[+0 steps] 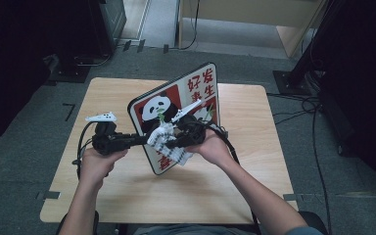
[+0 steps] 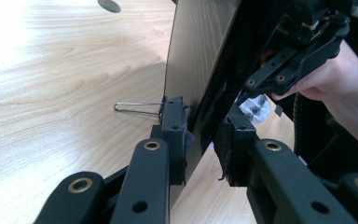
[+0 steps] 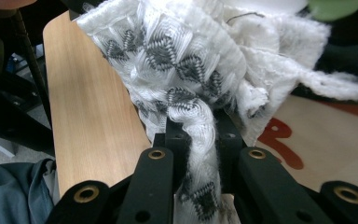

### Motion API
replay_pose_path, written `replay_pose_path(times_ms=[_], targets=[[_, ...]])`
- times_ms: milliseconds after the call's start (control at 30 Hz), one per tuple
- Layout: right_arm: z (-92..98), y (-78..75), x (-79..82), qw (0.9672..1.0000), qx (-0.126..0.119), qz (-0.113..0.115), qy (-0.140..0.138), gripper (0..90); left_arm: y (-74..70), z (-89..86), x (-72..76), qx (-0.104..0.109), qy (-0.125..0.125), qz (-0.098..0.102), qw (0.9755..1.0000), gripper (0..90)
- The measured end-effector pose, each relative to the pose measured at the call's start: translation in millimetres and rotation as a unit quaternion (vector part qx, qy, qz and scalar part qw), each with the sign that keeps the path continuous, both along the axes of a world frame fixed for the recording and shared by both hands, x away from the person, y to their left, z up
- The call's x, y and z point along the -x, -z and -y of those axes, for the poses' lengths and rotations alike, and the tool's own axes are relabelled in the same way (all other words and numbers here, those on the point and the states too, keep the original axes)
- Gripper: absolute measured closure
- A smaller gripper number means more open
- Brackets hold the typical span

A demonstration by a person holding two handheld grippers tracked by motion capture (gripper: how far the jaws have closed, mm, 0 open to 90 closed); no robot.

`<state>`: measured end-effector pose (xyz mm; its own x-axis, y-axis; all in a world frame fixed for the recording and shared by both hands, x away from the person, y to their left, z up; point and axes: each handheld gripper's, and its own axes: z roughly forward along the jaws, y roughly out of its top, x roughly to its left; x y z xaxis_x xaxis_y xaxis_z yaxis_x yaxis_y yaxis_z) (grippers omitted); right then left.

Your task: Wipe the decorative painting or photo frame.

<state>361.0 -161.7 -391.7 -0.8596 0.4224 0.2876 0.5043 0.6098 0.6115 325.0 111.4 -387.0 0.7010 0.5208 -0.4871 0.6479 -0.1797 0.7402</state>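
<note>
A board [image 1: 196, 88] printed with a panda and red characters stands tilted on its edge on the wooden table [image 1: 254, 161]. My left gripper [image 1: 144, 140] is shut on the board's lower left edge. In the left gripper view its pads [image 2: 175, 135] pinch the thin brown panel [image 2: 196, 56], and a clip's wire handle [image 2: 137, 108] sticks out beside them. My right gripper [image 1: 174, 142] is shut on a white cloth with grey zigzags [image 1: 178, 155] and holds it against the board's face. In the right gripper view the cloth [image 3: 186, 60] bunches up between the jaws over the printed surface [image 3: 326, 140].
The table's near half [image 1: 176, 196] is bare wood. Grey carpet surrounds the table, with cables [image 1: 313, 112] on the floor to the right, dark equipment [image 1: 39, 58] to the left and a wooden cabinet [image 1: 254, 14] behind.
</note>
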Motion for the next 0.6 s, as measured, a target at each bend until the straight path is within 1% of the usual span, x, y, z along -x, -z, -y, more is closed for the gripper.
replay_pose_path(times_ms=[100, 333, 367, 467, 533, 600], targets=[[0.7, 5.0, 1.8, 1.0, -0.003, 0.0, 0.0, 81.7, -0.1, 0.1, 0.1, 0.0, 0.0, 0.0, 1.0, 75.2], [2.0, 18.8, 4.3, 1.0, -0.003, -0.006, 0.0, 81.7, -0.2, 0.1, 0.3, -0.001, -0.001, -0.001, 1.0, 75.2], [2.2, 19.9, 4.8, 0.9999, -0.002, -0.01, 0.001, 81.7, -0.2, 0.1, 0.4, -0.001, -0.001, -0.001, 1.0, 75.2], [2.9, 26.2, 5.9, 1.0, -0.002, -0.007, -0.002, 81.7, -0.2, 0.0, 0.3, -0.001, -0.003, -0.002, 1.0, 75.0], [3.3, 30.7, 7.4, 0.9999, 0.002, -0.014, 0.0, 81.7, -0.2, 0.1, 0.4, -0.001, -0.004, -0.002, 1.0, 75.1], [3.4, 34.6, 8.2, 0.9999, 0.004, -0.015, -0.001, 81.7, -0.3, 0.1, 0.4, -0.001, -0.005, -0.002, 1.0, 75.1]])
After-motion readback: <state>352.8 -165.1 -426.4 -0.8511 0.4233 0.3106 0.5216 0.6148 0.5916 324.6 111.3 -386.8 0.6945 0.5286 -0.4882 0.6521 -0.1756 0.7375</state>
